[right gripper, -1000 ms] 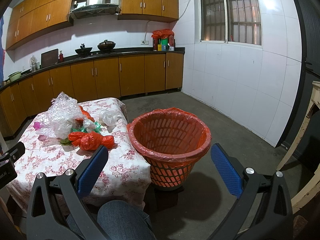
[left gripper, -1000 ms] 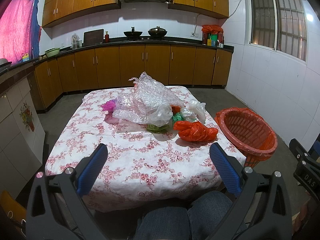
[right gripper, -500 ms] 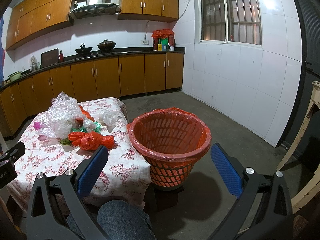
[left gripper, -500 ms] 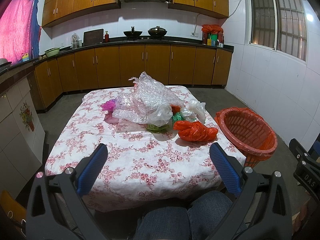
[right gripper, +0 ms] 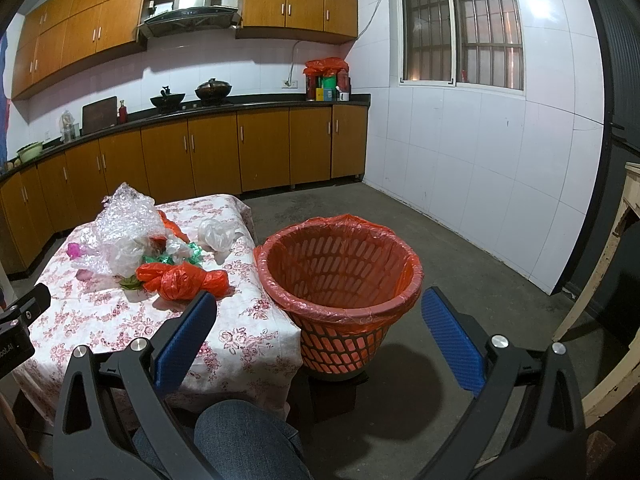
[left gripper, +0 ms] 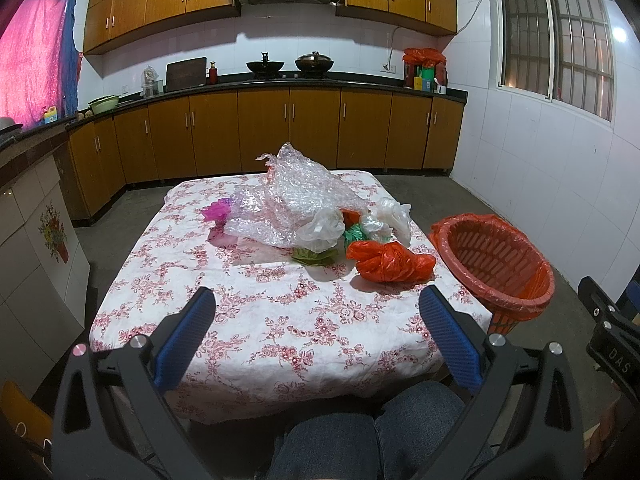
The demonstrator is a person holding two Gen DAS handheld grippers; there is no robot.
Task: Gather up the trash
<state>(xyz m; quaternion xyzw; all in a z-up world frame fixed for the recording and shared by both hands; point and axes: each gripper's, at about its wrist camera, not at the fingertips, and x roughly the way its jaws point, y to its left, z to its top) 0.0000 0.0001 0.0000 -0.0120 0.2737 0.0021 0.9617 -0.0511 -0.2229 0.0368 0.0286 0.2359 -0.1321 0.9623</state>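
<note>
- Task status: collection had not begun as far as the views showed. All visible trash lay on the worktop (left gripper: 256,320), and the lined basket (right gripper: 340,280) appeared empty, though its bottom was not fully visible.
- Left gripper (left gripper: 316,336): fingers spread wide apart, holding nothing, poised above the near edge of the worktop and aimed at the pile.
- Right gripper (right gripper: 316,334): fingers likewise wide apart and empty, aimed at the basket, which stood on the floor just beside the right edge of the worktop.
- Trash location: the pile sat toward the far half of the worktop, on a white cloth printed with red flowers.
- Materials and shapes:
  - Bubble wrap (left gripper: 304,196): clear, crumpled, the tallest and bulkiest piece.
  - Orange bag (left gripper: 388,262): thin glossy film, twisted into a knotted lump, nearest the basket.
  - White bags (left gripper: 394,216): translucent, soft, loosely bunched.
  - Green scraps (left gripper: 314,256): small, flat, tucked under the pile's front edge.
  - Pink scrap (left gripper: 216,212): small, crinkled, at the pile's left side.
- Basket: round orange plastic lattice, tapering downward, with an orange film liner folded over the rim.
- Remaining work: every piece was left to be moved into the basket.
</note>
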